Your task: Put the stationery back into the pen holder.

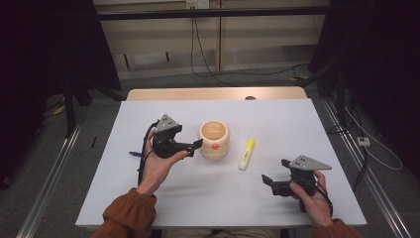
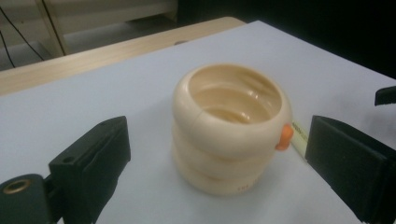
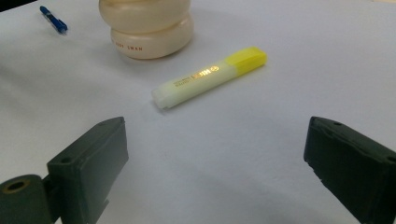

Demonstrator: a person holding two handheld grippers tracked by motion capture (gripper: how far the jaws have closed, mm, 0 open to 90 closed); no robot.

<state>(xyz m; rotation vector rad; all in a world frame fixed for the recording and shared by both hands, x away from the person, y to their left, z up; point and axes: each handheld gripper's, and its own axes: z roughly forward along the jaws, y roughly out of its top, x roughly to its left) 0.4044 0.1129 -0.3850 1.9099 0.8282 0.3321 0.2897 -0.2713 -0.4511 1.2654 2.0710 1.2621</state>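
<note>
High view, cup: cream ringed cup (image 1: 214, 140) upright near the middle of the white table (image 1: 148, 198), just beside the tips of the left gripper (image 1: 197, 145), on that gripper's right.
Left gripper view, cup: same cup (image 2: 231, 128) ahead of and between the two black jaws, clear table on both sides of it, touched by neither pad.
Cup, pose: mouth up, axis vertical, three stacked bulges, small orange knob (image 2: 284, 137) on its side facing the highlighter.
Highlighter, place: yellow highlighter (image 1: 246, 153) flat on the table to the right of the cup, apart from it, between cup and right gripper (image 1: 270, 182).
Highlighter, axis: long axis running away from the person and slightly rightward in the high view; yellow cap (image 3: 246, 57) at the far end, pale body toward the right gripper.
Left gripper, state: jaws spread wide, nothing pinched, held level in the left hand (image 1: 159, 166), tips pointing at the cup.
Right gripper, state: jaws spread wide, empty, bare table between them, well short of the highlighter, held in the right hand (image 1: 312, 198).
Pen: blue pen (image 3: 53, 19) lying left of the cup, beyond the left gripper.
</note>
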